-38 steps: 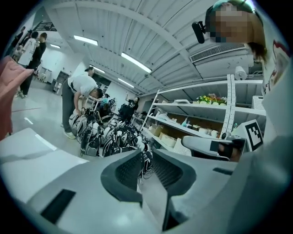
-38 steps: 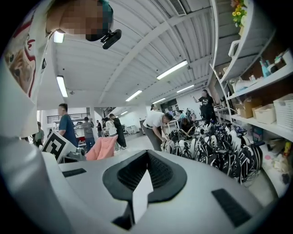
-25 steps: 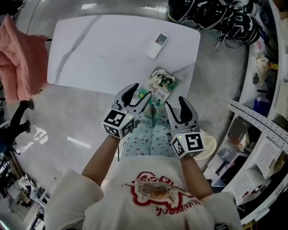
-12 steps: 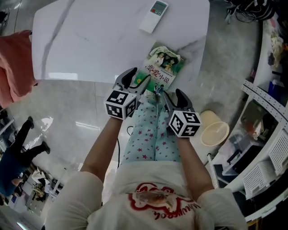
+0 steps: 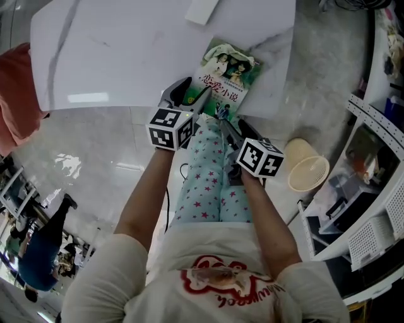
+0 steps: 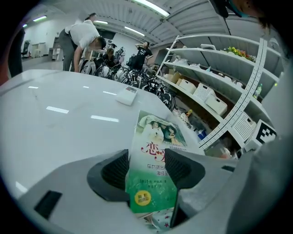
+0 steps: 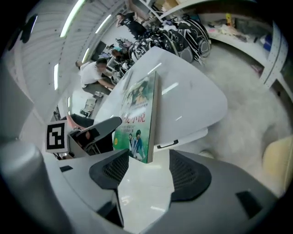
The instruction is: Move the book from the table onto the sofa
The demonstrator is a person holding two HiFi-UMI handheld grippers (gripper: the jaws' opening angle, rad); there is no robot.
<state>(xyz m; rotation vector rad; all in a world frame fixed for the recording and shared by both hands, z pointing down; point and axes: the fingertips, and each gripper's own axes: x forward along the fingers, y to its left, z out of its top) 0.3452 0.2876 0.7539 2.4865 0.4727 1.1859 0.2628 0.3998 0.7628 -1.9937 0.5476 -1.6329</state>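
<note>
The left forearm and the right forearm, both bare, reach forward and down toward the book. The left gripper sits at the book's near left edge, jaws apart, with the book's near end showing between them. The right gripper hangs just short of the book's near corner. Its jaws have just been opening and stand wide, gripping nothing.

The white remote is cut off by the head view's top edge; the near left corner of the book is hidden by the left gripper.
</note>
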